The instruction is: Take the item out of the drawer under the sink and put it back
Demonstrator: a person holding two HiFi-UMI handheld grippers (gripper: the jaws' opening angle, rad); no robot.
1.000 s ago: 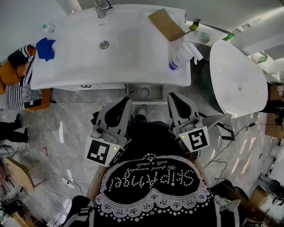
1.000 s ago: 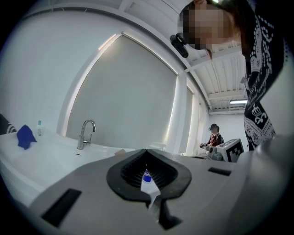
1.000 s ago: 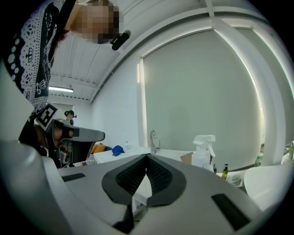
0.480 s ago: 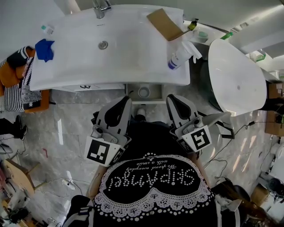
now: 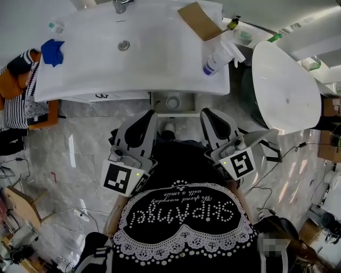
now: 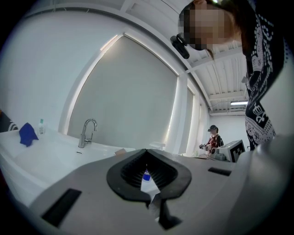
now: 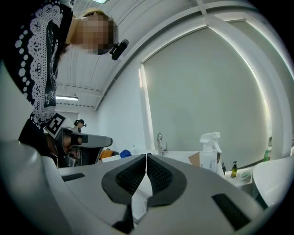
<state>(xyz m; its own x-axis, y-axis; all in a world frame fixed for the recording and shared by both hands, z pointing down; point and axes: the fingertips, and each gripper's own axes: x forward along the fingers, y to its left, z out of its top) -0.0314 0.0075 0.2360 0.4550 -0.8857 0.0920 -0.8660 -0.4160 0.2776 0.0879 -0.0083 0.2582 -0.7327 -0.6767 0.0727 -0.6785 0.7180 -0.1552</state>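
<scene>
The white sink (image 5: 133, 58) fills the top of the head view. Under its front edge a narrow drawer (image 5: 187, 104) stands open, with a round pale item (image 5: 173, 102) lying in it. My left gripper (image 5: 151, 115) and right gripper (image 5: 206, 114) hover side by side just in front of the drawer, pointing toward it, level and apart from it. In the left gripper view the left gripper (image 6: 147, 151) has its jaws closed tip to tip with nothing between them. The right gripper (image 7: 146, 156) is likewise shut and empty.
On the sink top stand a spray bottle (image 5: 216, 58), a cardboard piece (image 5: 200, 20), a blue cloth (image 5: 52, 51) and the faucet (image 5: 120, 5). A large white rounded tub (image 5: 285, 93) stands at the right. Cables lie on the tiled floor (image 5: 85, 160). Another person (image 6: 213, 137) stands far off.
The head view has shifted a little, so the sink sits slightly higher in the frame. Both grippers keep their places and stay shut.
</scene>
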